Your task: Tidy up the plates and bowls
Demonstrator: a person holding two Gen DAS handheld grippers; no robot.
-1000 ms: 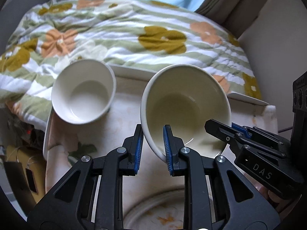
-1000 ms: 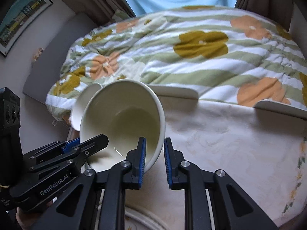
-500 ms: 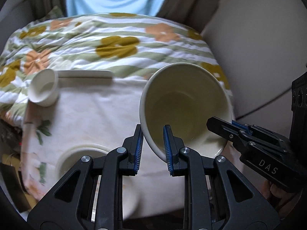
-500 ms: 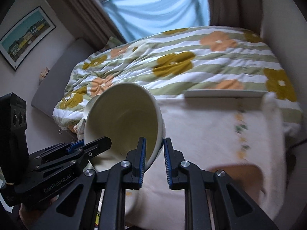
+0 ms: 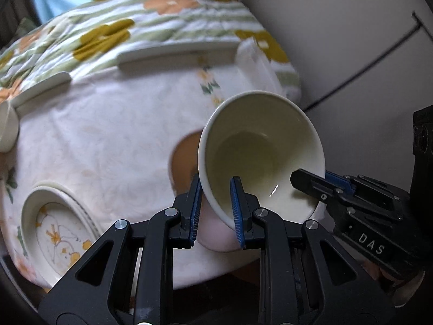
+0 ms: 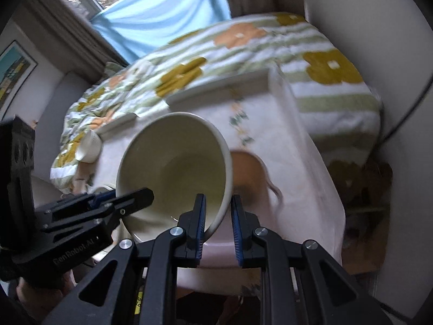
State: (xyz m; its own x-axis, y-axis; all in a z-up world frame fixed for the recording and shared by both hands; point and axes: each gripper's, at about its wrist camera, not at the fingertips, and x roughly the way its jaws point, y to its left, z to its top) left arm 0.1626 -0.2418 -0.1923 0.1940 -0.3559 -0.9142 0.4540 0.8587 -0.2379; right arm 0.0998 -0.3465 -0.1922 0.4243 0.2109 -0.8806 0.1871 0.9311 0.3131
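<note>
A large cream bowl [image 5: 259,151] hangs tilted above the right end of the cloth-covered table [image 5: 108,135], held by both grippers at once. My left gripper [image 5: 215,208] is shut on its near rim, and my right gripper [image 6: 217,218] is shut on the opposite rim; the same bowl [image 6: 173,168] fills the right wrist view. Beneath the bowl lies a brown plate [image 6: 247,170], partly hidden by it. A stack of flower-patterned plates [image 5: 56,233] rests at the table's near left. A small cream bowl [image 6: 90,147] lies tipped at the far left edge.
A bed with a flowered quilt [image 6: 243,54] runs behind the table. White trays [image 5: 176,51] lie along the table's back edge. A pale wall with a dark cable [image 5: 373,62] stands close on the right. A window with a blue curtain [image 6: 162,19] is at the back.
Both grippers have carried the large bowl to the right across the table, from beside the small bowl to above the brown plate. The small bowl has slid to the left edge of the views.
</note>
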